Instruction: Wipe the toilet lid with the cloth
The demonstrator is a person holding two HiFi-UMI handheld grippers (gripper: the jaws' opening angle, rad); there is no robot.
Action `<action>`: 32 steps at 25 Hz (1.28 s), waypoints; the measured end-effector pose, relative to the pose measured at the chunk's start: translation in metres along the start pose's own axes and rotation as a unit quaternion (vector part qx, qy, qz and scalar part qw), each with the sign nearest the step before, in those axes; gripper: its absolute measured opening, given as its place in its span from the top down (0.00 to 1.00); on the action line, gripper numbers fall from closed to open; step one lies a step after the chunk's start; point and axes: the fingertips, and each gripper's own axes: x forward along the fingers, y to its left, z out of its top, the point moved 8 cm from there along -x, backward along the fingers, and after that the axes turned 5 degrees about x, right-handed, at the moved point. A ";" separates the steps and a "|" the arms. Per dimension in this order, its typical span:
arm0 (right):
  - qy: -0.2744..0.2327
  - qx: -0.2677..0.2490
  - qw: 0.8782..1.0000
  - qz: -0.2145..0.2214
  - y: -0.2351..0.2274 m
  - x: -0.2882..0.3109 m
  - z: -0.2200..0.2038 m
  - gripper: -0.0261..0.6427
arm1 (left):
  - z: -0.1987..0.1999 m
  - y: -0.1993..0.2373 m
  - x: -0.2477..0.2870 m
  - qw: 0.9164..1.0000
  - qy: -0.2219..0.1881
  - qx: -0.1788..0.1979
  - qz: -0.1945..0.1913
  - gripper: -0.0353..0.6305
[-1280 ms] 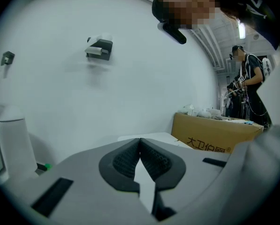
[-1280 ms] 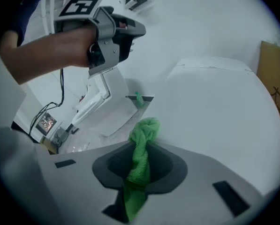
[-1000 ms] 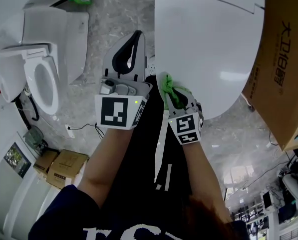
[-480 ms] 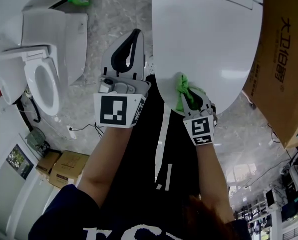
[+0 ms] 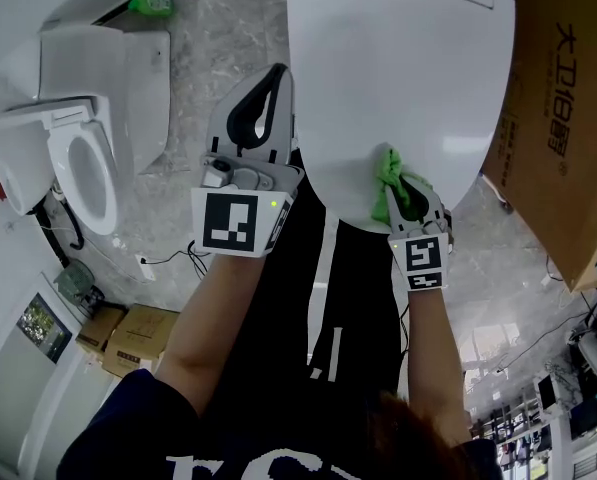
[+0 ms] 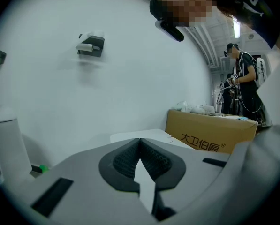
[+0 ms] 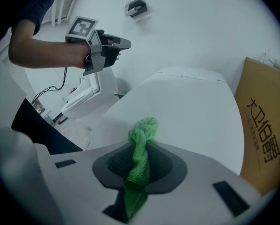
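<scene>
A closed white toilet lid (image 5: 398, 78) fills the upper middle of the head view and shows again as the toilet lid (image 7: 186, 102) in the right gripper view. My right gripper (image 5: 402, 190) is shut on a green cloth (image 5: 387, 171), whose bunched end presses on the lid's front edge. In the right gripper view the cloth (image 7: 140, 149) sticks out between the jaws. My left gripper (image 5: 261, 98) hangs shut with nothing in it, left of the lid above the floor; its left gripper (image 6: 140, 146) tips meet.
A second toilet (image 5: 78, 158) with its seat exposed stands at the left. A brown cardboard box (image 5: 568, 118) sits right beside the lid. Small cartons (image 5: 118, 333) and a cable lie on the marble floor at lower left. A person (image 6: 240, 83) stands far off.
My right gripper has slid the cloth rightward along the lid's front edge, from its left side toward the middle. The left gripper has stayed about where it was.
</scene>
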 end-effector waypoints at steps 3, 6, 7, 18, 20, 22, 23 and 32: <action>0.001 -0.001 1.000 -0.008 -0.012 -0.007 -0.005 0.84 | -0.002 -0.008 0.002 1.000 0.003 0.000 -0.004 0.92; 0.001 -0.002 1.000 -0.020 -0.024 -0.015 -0.011 0.84 | -0.003 -0.013 0.004 1.000 0.004 0.002 -0.007 0.92; 0.000 -0.002 1.000 -0.025 -0.028 -0.018 -0.013 0.84 | -0.003 -0.015 0.004 1.000 0.004 0.002 -0.007 0.92; 0.009 0.019 0.996 -0.085 -0.080 -0.054 -0.040 0.84 | 0.000 -0.025 0.005 1.000 0.003 0.006 -0.011 0.92; 0.009 0.018 0.996 -0.091 -0.086 -0.059 -0.044 0.84 | 0.001 -0.027 0.005 1.000 0.004 0.007 -0.013 0.92; 0.010 0.017 0.995 -0.099 -0.092 -0.064 -0.048 0.84 | 0.002 -0.029 0.005 1.000 0.003 0.009 -0.014 0.92; 0.010 0.017 0.995 -0.103 -0.095 -0.066 -0.050 0.84 | 0.002 -0.029 0.006 1.000 0.003 0.010 -0.014 0.92; 0.028 0.046 0.983 -0.178 -0.126 -0.089 -0.066 0.84 | 0.003 -0.034 0.005 1.000 -0.001 0.008 -0.019 0.92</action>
